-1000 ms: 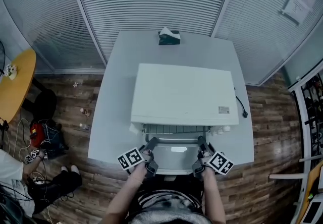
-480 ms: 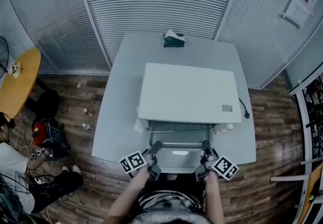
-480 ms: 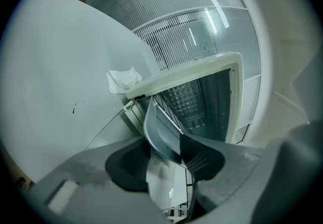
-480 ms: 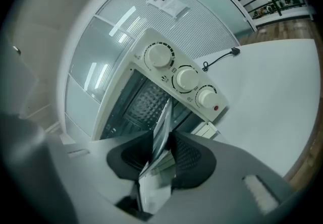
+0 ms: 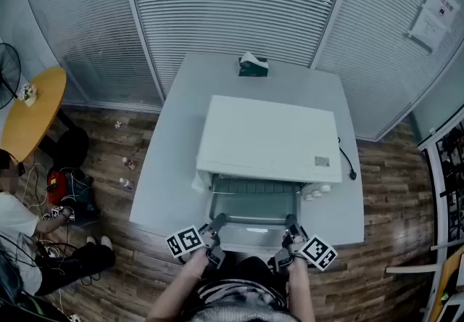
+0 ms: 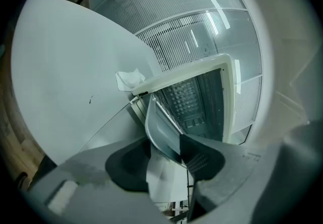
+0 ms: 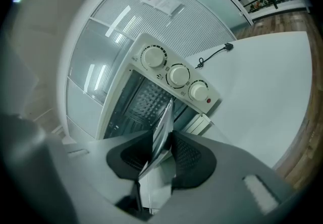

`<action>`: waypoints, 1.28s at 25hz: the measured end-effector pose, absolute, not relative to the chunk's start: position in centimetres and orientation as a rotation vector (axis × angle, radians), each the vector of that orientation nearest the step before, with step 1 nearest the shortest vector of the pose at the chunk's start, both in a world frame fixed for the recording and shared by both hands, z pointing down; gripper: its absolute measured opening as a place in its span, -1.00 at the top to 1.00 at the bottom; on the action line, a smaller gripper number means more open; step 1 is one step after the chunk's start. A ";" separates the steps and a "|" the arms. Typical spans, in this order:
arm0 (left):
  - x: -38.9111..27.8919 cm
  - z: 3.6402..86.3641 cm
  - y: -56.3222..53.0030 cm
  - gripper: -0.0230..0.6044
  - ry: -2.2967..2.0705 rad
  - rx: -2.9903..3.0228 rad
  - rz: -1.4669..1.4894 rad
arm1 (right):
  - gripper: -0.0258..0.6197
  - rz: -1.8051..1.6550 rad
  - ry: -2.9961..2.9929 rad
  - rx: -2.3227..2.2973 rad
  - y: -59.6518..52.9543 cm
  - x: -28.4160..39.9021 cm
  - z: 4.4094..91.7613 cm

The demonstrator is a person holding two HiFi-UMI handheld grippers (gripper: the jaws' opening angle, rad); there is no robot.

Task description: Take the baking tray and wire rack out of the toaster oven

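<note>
Clamping one baking tray (image 5: 252, 209), fingers (image 6: 126, 167) of left gripper (image 5: 216, 225), right gripper (image 5: 291, 227), one toaster oven (image 5: 268, 135)

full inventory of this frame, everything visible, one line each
toaster oven: one, white, mid-table, door open
baking tray: one, grey metal, partly out of oven, gripped at both near corners
wire rack: one, grey, in oven mouth
knobs: three, white, oven front panel
power cord: one, black, right of oven
tissue box: one, dark, table's far edge
crumpled tissue: one, white, by oven's left front corner
table: one, pale grey
round table: one, yellow, far left
seated person: one, lower left
left gripper: grey, shut on baking tray
right gripper: grey, shut on baking tray
</note>
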State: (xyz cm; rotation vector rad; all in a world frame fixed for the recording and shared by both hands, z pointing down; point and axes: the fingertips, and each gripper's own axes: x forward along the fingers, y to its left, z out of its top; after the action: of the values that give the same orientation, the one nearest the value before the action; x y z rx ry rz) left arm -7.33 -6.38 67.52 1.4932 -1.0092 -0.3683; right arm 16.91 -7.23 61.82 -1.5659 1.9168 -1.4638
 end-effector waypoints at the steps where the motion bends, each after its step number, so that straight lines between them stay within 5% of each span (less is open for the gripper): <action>1: -7.3 67.5 -6.0 0.34 -1.018 1.493 -0.368 | 0.56 -1.470 1.921 -1.560 -6.9 17.0 61.9; 32: -6.9 60.8 5.8 0.38 -1.089 1.638 -0.421 | 0.58 -1.472 1.954 -1.425 5.5 17.9 59.0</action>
State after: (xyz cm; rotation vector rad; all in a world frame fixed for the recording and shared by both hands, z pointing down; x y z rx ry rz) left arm -6.95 5.77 60.76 1.6376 -1.0887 -0.4211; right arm 17.86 5.55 58.98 -1.4254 1.9543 -1.4721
